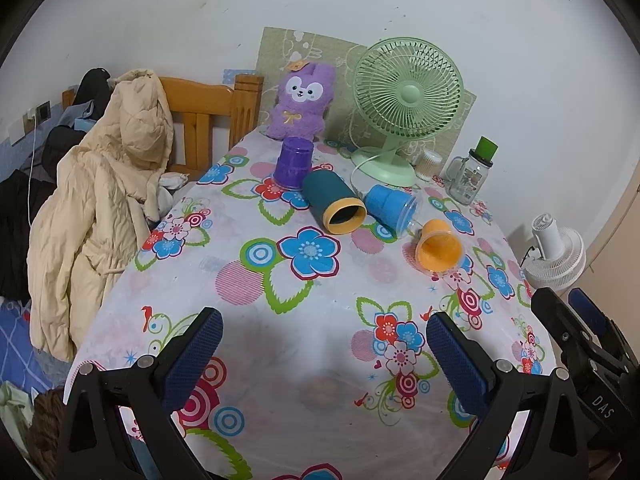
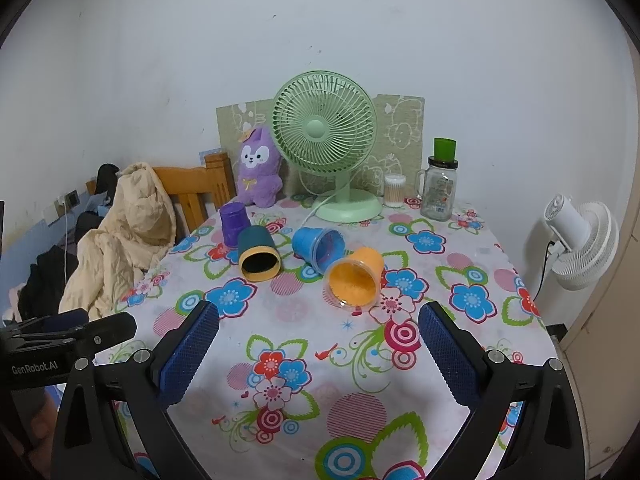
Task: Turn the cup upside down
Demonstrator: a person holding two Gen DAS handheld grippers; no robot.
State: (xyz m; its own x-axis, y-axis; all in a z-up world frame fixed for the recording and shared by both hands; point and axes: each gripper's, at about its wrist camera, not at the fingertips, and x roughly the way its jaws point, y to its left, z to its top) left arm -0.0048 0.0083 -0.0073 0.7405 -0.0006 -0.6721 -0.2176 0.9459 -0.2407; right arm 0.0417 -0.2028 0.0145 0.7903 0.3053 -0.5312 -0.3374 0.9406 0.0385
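Note:
Several cups sit mid-table on the flowered cloth. A purple cup (image 1: pixel 293 163) (image 2: pixel 234 223) stands upside down at the left. A dark teal cup with a yellow rim (image 1: pixel 333 201) (image 2: pixel 258 253), a blue cup (image 1: pixel 390 204) (image 2: pixel 318 247) and an orange cup (image 1: pixel 438 245) (image 2: pixel 355 276) lie on their sides, mouths toward me. My left gripper (image 1: pixel 324 334) is open and empty above the near table. My right gripper (image 2: pixel 319 328) is open and empty, just short of the orange cup.
A green desk fan (image 1: pixel 404 100) (image 2: pixel 326 140), a purple plush toy (image 1: pixel 302 100), a glass jar with a green cap (image 2: pixel 440 188) and a cotton swab tub (image 2: pixel 394 190) stand at the back. A chair with a beige coat (image 1: pixel 100 200) is left, a white fan (image 2: pixel 580 244) right.

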